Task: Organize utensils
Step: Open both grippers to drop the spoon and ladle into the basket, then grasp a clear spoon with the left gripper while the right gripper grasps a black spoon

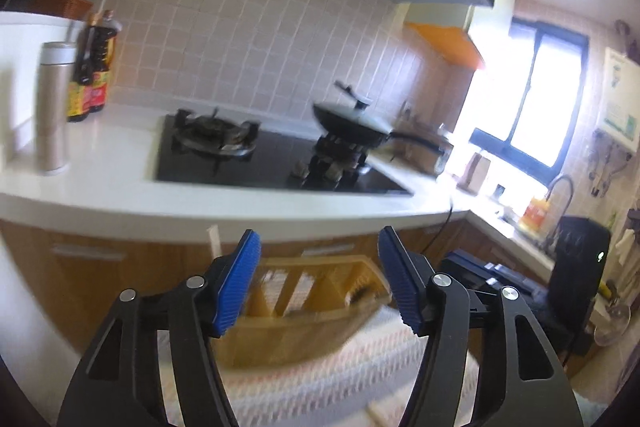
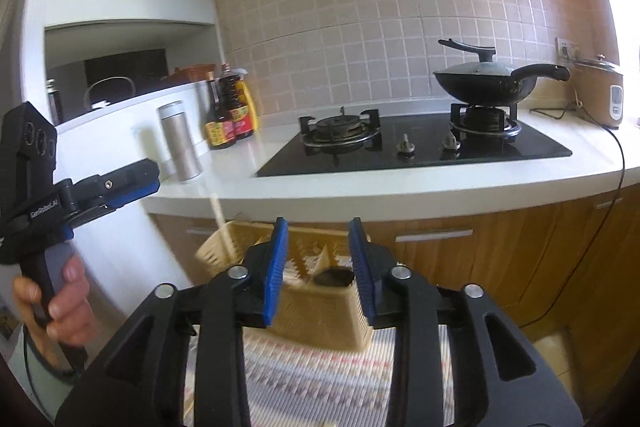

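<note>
Step in hand, as judged: hovering between placements, neither gripper carrying anything.

- Left gripper (image 1: 318, 247): standing with fingers spread wide, nothing between the blue pads.
- Right gripper (image 2: 318, 239): standing with fingers moderately spread, pinching nothing.
- Yellow slotted utensil basket (image 2: 320, 319): sitting just beyond and below both sets of fingertips, on a striped woven cloth (image 2: 320, 379). Showing upright dividers inside. Appearing framed between the left fingers, and lying partly behind both right fingers.
- Pale slim stick, possibly a chopstick or handle (image 2: 219, 223): standing in the basket's corner, outside the right gripper's left finger. Blurring too heavily for a firmer name.
- Dark item (image 2: 332, 277): lying inside the basket between the right fingers; kind not telling.

Orientation: stick's long axis running near upright, leaning slightly, upper end pointing toward the white counter edge (image 2: 360, 193). Basket's long side appearing to run across the left fingers.

Next move, as judged: locating a loose utensil (none showing here), lining the spread fingers across its handle, then closing on it and dropping it handle-up into a free compartment.
</note>
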A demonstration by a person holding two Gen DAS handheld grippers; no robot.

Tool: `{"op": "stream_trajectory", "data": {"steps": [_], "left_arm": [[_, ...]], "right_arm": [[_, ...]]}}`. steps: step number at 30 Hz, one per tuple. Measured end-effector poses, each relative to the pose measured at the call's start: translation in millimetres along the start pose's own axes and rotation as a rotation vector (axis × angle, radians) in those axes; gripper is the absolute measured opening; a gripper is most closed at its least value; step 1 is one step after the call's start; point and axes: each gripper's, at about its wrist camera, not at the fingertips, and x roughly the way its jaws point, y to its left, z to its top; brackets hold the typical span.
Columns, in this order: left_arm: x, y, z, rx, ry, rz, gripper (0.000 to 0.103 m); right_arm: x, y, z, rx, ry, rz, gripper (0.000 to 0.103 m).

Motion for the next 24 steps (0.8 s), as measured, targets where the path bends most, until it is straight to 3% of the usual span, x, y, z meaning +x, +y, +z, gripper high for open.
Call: {"op": "stream_trajectory", "data": {"steps": [2, 7, 11, 13, 18, 24], "left_arm": [[-15.9, 0.0, -3.9, 0.009, 0.060, 0.034, 0.061], [-33.3, 16.5, -45.7, -0.010, 0.293, 0.169, 0.062], [-24.5, 49.4, -95.6, -0.106, 0.460, 0.238, 0.062], [-16.4, 63.3, -117.1, -0.158, 0.520, 0.236, 0.060], [7.4, 81.9, -161.5, -0.205, 0.615, 0.266, 0.059], [17.1, 85.3, -185.4, -0.180, 0.647, 0.337, 0.053]], "right_arm": [[-18.1, 2.5, -1.8, 0.015, 0.026, 0.028, 0.053], [-42.8, 14.6, -16.1, -0.003, 0.131, 0.029, 0.053], [-37.2, 31.6, -40.7, -0.030, 0.312, 0.038, 0.053], [-26.5, 38.9, -56.4, -0.036, 0.428, 0.020, 0.052], [9.0, 51.1, -107.4, 0.000, 0.701, 0.086, 0.049], [39.9, 58.2, -152.2, 0.035, 0.867, 0.127, 0.037]]}}
